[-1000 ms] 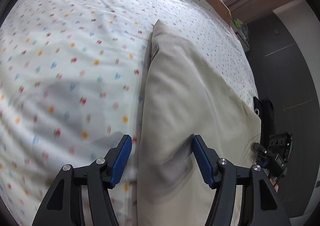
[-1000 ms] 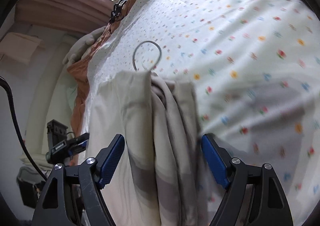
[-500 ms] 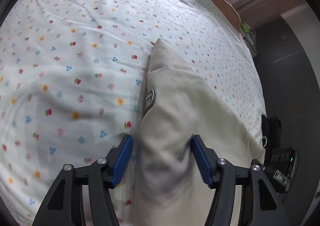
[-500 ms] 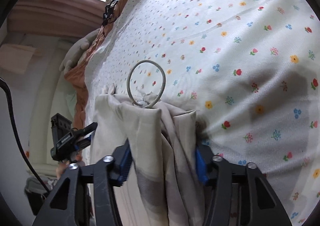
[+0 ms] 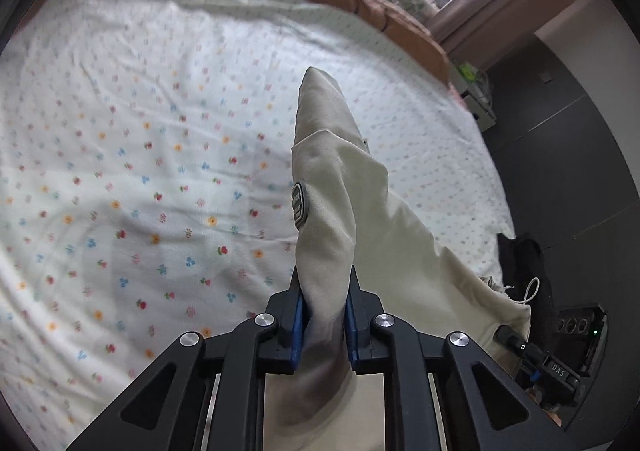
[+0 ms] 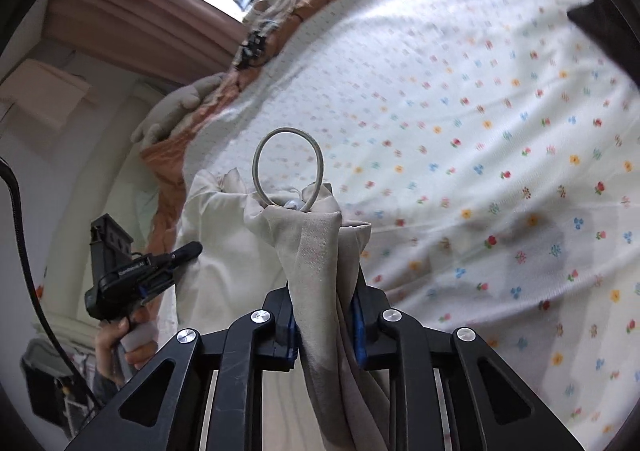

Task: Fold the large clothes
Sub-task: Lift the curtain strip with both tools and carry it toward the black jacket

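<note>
Now, in the left wrist view, the left gripper point(image 5: 323, 305) has just been closing, and its blue pads, which a second ago stood wide apart over flat cloth, are clamped on a bunched fold of the garment point(image 5: 340, 187). The cloth that lay spread on the bed point(image 5: 160, 155) then rises as a narrow ridge running away from the jaws to a point, lifted off the sheet near the grip and draping down to the right toward the bed's edge. It is pale beige, smooth, with a small dark oval patch point(image 5: 298, 205) on its left face and a white drawstring point(image 5: 530, 289) showing at the far right hem. The sheet is white with small coloured flowers; an orange blanket point(image 5: 360, 3) lies along its far side. In the right wrist view, the right gripper point(image 6: 325, 313) has likewise just been closing, from wide apart to pinched on a gathered handful of the garment point(image 6: 316, 247), which stands up in folds between the pads. A grey cord loop point(image 6: 288, 169) that lay flat on the sheet before sticks up above the bunched top edge. The rest of the cloth hangs paler to the left, over the bed's point(image 6: 480, 131) near edge, where the person's hand point(image 6: 120, 347) grips the other gripper's handle.
</note>
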Tool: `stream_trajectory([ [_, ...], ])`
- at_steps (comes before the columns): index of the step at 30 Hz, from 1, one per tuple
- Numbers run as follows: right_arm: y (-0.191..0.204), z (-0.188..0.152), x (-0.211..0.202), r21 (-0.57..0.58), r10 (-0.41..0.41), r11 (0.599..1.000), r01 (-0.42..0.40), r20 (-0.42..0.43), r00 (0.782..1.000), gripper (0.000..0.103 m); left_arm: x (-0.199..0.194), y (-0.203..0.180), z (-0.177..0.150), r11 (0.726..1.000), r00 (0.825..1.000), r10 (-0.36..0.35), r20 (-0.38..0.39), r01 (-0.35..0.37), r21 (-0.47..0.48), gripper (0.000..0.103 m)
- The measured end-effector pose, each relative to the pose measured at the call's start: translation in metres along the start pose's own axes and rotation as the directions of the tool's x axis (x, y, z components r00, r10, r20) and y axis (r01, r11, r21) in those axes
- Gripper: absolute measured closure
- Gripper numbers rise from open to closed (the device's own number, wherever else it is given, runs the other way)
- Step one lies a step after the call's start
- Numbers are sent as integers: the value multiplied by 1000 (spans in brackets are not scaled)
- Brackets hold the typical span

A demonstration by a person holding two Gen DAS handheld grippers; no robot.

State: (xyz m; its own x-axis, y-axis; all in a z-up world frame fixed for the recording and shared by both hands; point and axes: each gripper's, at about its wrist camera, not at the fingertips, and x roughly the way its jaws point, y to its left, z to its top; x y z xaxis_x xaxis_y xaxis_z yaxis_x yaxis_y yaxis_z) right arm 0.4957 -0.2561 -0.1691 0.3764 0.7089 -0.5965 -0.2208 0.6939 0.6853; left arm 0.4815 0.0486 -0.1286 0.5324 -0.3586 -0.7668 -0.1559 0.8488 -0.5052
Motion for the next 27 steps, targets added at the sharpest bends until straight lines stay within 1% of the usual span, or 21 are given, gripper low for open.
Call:
stream_trajectory([
  [6,30,-12,-31,-70,18,997,-13,70,997,82,-52,-27,-15,999,996,-13,87,10,41,86],
  [13,62,-31,-65,-151,32,988,-11,139,990,83,-103,-50,-39,997,984,-29,175,15,81,86],
  [20,85,-57,-97,-211,49,977,-9,185,982,83,-145,-63,-64,993,974,-57,221,33,111,87],
  [27,108,-84,-131,-249,66,969,-7,231,971,84,-189,-78,-99,989,958,-90,273,53,140,89],
])
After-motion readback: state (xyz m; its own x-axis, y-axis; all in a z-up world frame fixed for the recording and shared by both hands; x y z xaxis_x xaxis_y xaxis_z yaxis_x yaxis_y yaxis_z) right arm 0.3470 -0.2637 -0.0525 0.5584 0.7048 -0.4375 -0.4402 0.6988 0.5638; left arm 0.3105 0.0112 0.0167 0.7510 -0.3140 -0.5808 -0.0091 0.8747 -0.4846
